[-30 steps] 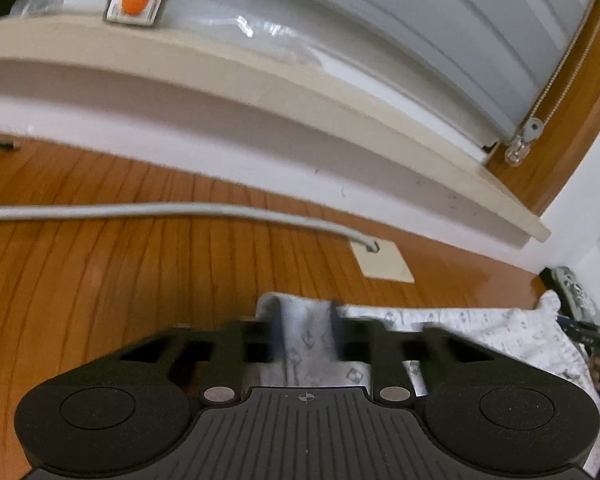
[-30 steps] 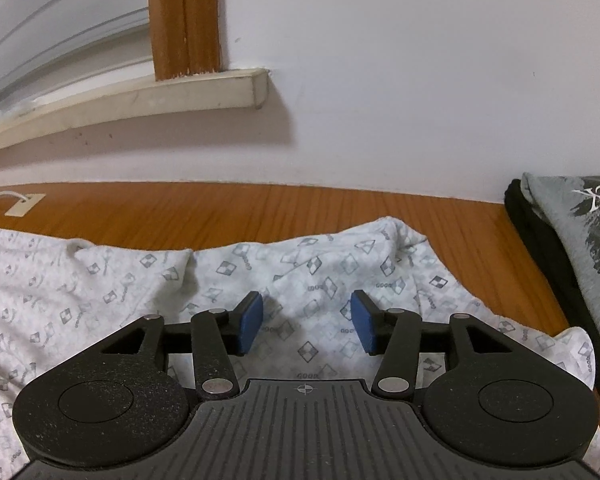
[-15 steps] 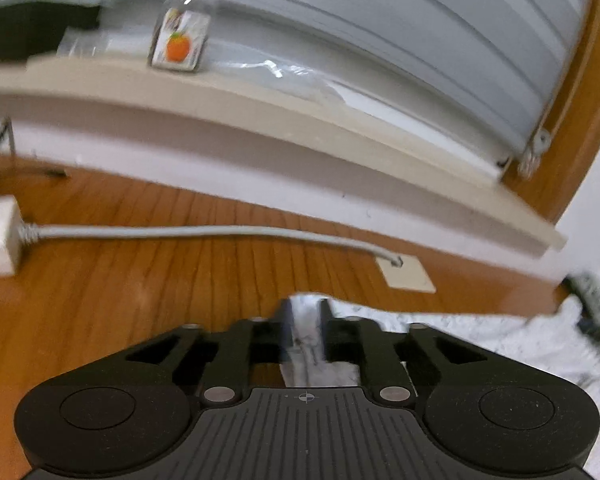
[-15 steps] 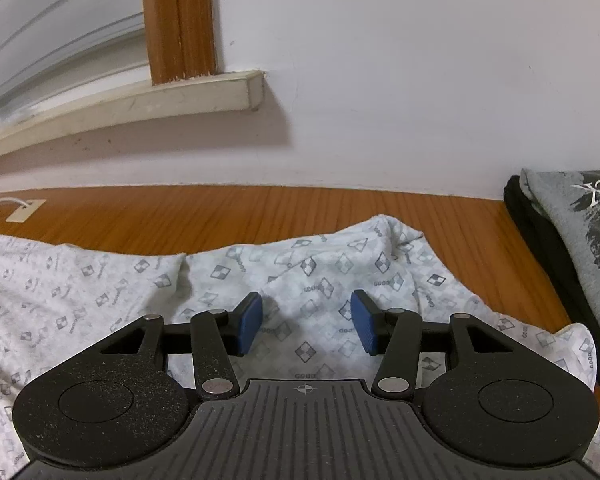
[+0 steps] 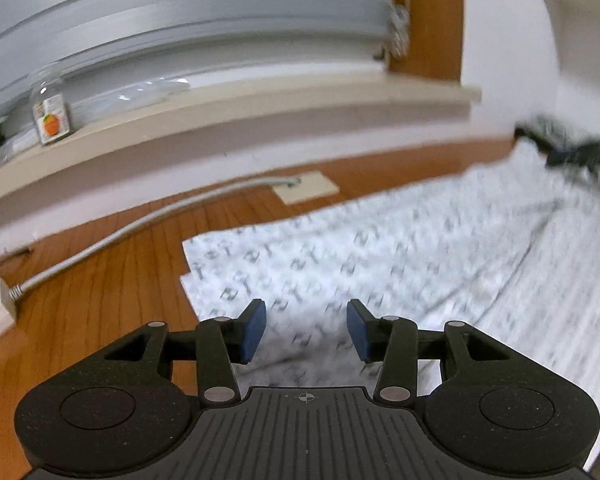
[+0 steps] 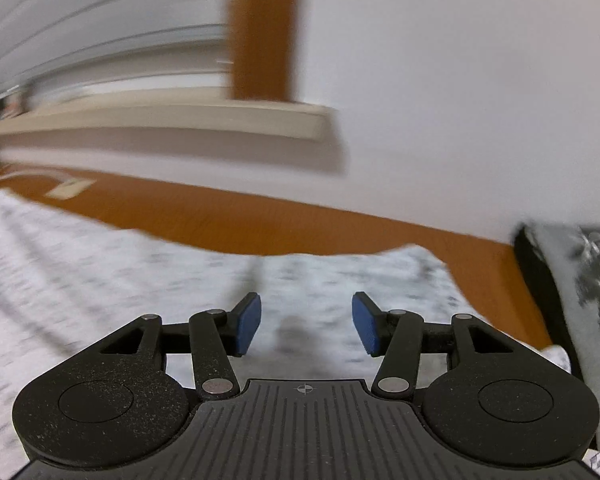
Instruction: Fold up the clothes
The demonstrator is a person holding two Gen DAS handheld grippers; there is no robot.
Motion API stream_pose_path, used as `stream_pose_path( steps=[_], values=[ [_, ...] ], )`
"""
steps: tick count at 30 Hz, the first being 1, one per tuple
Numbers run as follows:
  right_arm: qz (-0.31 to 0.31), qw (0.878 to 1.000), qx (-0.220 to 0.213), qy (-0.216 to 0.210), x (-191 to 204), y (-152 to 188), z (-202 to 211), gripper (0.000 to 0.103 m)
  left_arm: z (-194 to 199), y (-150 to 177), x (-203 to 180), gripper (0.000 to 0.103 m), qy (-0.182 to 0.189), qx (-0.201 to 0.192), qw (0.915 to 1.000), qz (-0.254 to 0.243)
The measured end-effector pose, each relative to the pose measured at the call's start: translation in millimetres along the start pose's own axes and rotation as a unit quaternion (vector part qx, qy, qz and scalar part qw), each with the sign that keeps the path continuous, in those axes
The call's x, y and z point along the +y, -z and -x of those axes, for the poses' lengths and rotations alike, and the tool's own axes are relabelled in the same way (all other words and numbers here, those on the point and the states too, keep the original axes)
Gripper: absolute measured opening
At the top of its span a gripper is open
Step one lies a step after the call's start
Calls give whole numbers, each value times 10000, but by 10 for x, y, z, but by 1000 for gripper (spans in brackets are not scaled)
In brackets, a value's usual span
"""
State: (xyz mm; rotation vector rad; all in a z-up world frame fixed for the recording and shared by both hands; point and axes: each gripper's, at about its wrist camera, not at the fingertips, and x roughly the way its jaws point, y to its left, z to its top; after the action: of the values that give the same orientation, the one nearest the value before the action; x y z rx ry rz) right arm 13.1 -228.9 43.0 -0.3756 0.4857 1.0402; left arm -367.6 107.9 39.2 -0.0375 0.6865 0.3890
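Both tongs apart, empty: left gripper [image 5: 306,330], right gripper [image 6: 306,328]. Patterned garment [image 5: 380,264] flat on wooden table [image 5: 100,280], under both; long axis left-right. Left nearer garment's left edge.

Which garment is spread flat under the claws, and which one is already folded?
The white patterned garment lies spread under both open claws; the grey printed garment is folded, stacked on something black at the right.

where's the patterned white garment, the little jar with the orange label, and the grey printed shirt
patterned white garment [image 5: 380,256], left wrist view, flat middle of the cloth
jar with the orange label [image 5: 51,114], left wrist view, on its label
grey printed shirt [image 6: 580,276], right wrist view, near the dark print
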Motion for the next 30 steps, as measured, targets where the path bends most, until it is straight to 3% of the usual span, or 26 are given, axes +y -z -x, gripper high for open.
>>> stream_pose_path(
  steps=[3,7,8,10,11,12,13,14,19,22,25,27,30],
  values=[
    [275,9987,73,-431,287,0,66,51,-65,29,-25,57,1,109,9996,-256],
    [628,9938,200,-891,625,39,54,51,-119,58,-37,58,15,86,9990,-428],
    [662,9932,227,-925,662,43,42,51,-122,61,-22,55,39,62,9992,-405],
    [730,9920,282,-993,737,52,16,49,-109,80,5,33,159,6,9992,-372],
    [764,9913,310,-1027,774,56,3,46,-101,86,8,8,211,-20,9990,-384],
    [798,9906,337,-1060,812,60,-10,41,-81,83,-2,2,232,-36,9988,-434],
    [810,9902,352,-1081,835,61,-21,21,-46,85,-15,2,244,-65,9983,-525],
    [724,9914,315,-1048,792,45,-21,14,12,86,-10,2,283,-118,9981,-536],
    [663,9919,228,-1061,684,13,80,4,300,99,9,1,451,-251,9971,-566],
    [714,9912,174,-1100,688,6,144,3,292,137,-52,2,411,-15,9965,-734],
    [693,9910,61,-1143,671,-31,197,5,252,171,-63,23,328,186,9964,-757],
    [745,9896,-43,-1227,703,-38,240,8,283,173,-11,44,330,141,9976,-594],
    [818,9860,-17,-1456,841,-21,247,15,365,119,102,50,389,-47,9988,-293]
  ],
)
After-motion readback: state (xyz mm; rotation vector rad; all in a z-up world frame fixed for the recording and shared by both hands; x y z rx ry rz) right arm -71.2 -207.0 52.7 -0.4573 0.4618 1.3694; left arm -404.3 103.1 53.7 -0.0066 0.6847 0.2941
